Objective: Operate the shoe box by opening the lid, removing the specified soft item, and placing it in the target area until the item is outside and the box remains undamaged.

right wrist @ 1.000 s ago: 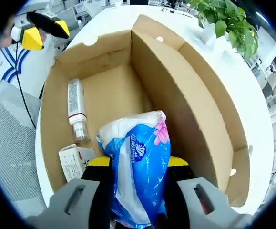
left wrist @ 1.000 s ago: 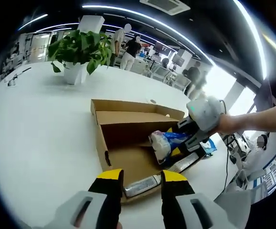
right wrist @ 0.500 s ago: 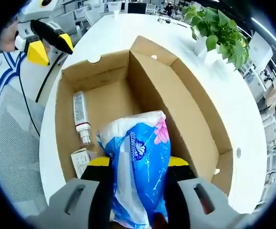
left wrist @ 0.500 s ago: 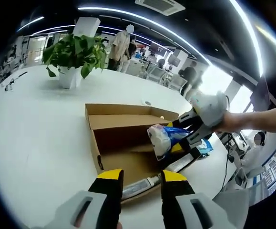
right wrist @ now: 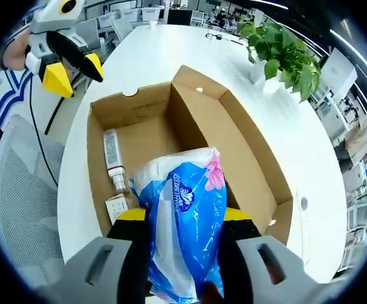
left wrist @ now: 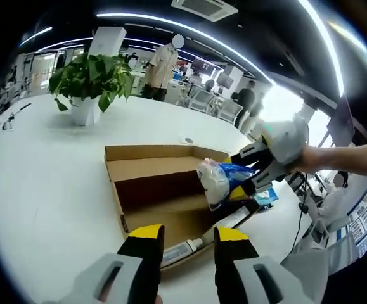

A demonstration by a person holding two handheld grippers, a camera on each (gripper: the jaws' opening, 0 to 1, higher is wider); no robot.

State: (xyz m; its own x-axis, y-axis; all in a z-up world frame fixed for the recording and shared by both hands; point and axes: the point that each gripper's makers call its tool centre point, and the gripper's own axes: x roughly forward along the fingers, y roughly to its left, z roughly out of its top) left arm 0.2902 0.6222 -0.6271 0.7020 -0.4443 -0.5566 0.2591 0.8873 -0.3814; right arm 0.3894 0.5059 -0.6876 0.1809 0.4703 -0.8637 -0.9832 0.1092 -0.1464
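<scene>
The right gripper has its fingers clamped on the blue-and-white soft pack, holding it above the open box on the white worktop. A tube lies inside the box. The left gripper hovers near the box's edge, fingers apart and holding nothing.

The shoe box sits open on the desk, its lid standing up along the side towards the potted plant, which stands on the desk well apart from the box. In the box, a tube lies along the wall away from the lid with a small carton just beside its capped end. The tissue pack is above the box between the fingers of the right gripper, and the left gripper hangs off the desk edge at the box's far end, above an office chair.
</scene>
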